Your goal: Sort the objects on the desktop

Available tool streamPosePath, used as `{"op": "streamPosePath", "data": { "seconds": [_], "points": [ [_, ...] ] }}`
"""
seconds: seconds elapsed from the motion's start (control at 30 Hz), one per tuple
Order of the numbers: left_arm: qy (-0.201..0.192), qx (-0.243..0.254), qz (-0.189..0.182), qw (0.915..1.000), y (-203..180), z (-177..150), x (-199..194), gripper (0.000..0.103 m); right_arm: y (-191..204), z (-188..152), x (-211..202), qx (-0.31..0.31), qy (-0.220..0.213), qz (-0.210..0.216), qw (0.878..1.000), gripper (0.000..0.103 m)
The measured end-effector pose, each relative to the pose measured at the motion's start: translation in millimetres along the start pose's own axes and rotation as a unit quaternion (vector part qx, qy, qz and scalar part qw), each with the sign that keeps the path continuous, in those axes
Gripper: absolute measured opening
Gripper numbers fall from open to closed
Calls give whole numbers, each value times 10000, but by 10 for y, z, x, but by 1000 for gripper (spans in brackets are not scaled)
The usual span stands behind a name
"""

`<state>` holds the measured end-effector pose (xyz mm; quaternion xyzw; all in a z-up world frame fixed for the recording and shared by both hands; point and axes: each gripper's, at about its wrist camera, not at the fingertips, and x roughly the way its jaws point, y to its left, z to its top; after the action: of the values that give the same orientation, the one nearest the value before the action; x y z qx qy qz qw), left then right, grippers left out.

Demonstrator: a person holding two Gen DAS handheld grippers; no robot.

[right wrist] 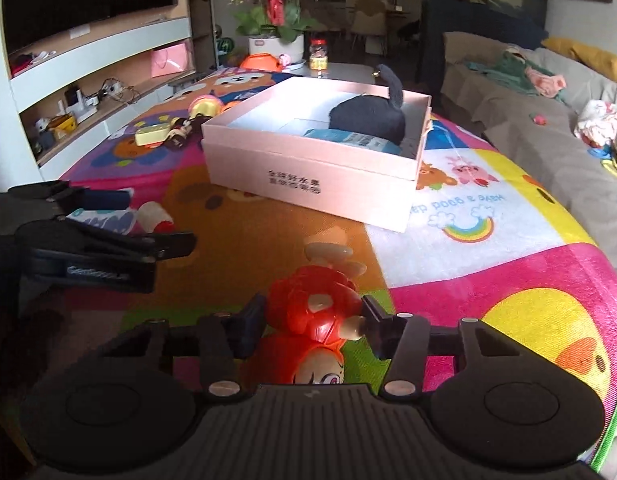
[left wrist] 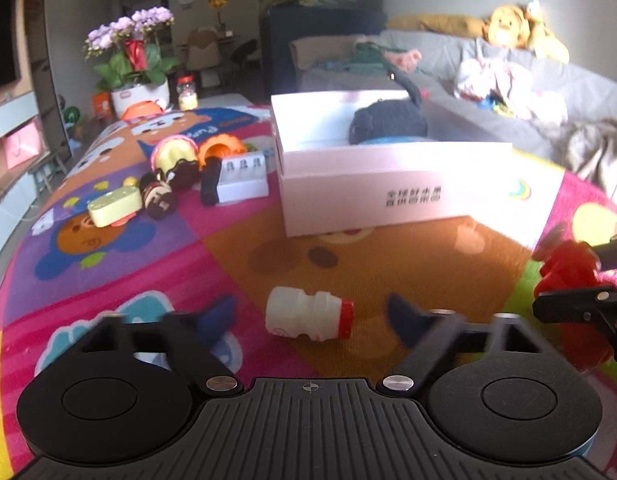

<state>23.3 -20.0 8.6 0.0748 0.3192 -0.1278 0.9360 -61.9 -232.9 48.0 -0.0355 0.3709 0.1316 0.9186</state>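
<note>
A small white bottle with a red cap [left wrist: 308, 318] lies on its side on the colourful play mat [left wrist: 236, 256]. My left gripper [left wrist: 310, 316] straddles it, jaws open, with a gap between each blue pad and the bottle. In the right wrist view my right gripper [right wrist: 314, 318] is shut on a red-haired doll figure [right wrist: 312, 312], which hangs head toward the camera. A pink cardboard box [left wrist: 388, 188] stands beyond, holding a black plush toy [left wrist: 384, 122] and a blue item.
Left of the box lie several toys: a pale yellow case [left wrist: 114, 206], dark dolls [left wrist: 160, 196], an orange toy [left wrist: 222, 148] and a white holder [left wrist: 244, 180]. A flower pot [left wrist: 138, 96] and a jar [left wrist: 187, 94] stand at the far end. A grey sofa [left wrist: 508, 120] runs along the right.
</note>
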Motion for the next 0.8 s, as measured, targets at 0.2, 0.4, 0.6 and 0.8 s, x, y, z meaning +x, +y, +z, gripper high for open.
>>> {"op": "streamPosePath", "data": {
  "seconds": [0.2,0.4,0.6,0.8],
  "points": [
    [-20,227,65,9997,-40,-33,-59,50,13,73,248,258,143,-20,9996,52],
    [-272,568,-58,9980,-81,-105,-522,50,132,133,-11,-70,165,197,9996,52],
    [-1193,574,-27,9912,-32,251,-1148,50,122,466,-885,-65,-821,518,9953,51],
    [-1801,662,-18,9814,-51,569,-1475,50,136,687,-1682,-347,-1957,410,9792,51]
  ]
}}
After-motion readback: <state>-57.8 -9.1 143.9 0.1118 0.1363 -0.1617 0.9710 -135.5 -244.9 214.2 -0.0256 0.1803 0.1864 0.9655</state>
